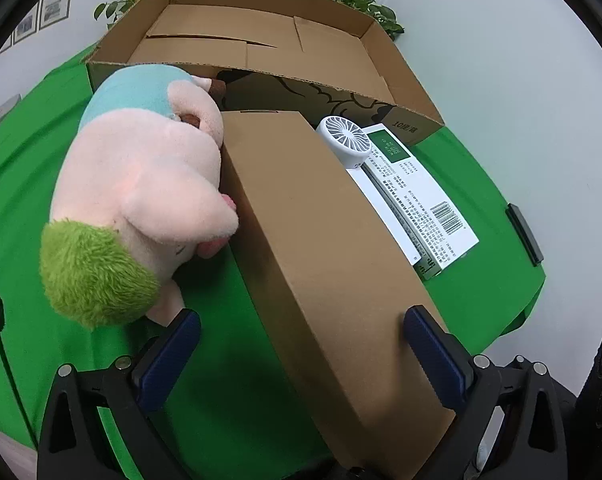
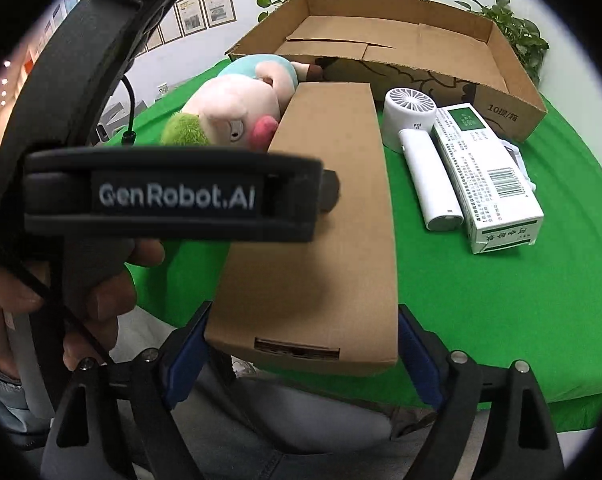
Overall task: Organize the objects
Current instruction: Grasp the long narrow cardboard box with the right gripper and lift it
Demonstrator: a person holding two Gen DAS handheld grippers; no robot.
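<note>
Right tongs (image 2: pixel 303 344): blue pads touching both long sides of the long flat brown cardboard box (image 2: pixel 321 220) at its near end, apparently clamped on it. Left tongs (image 1: pixel 301 344): spread wide, right pad against the box's upper face, left pad over the green-covered desk (image 1: pixel 205 392); not gripping.

Box long axis runs straight ahead from the right tongs, far end pointing at the large open corrugated carton (image 2: pixel 401 40) beyond. Pink plush pig with green hair (image 2: pixel 237 116) touches the box's left side; white handheld fan (image 2: pixel 417 148) and white-green printed packet (image 2: pixel 489 184) lie right.

Judgement: keep the box level, support the far end, lift clear of the pig before steering it lengthwise into the carton.
</note>
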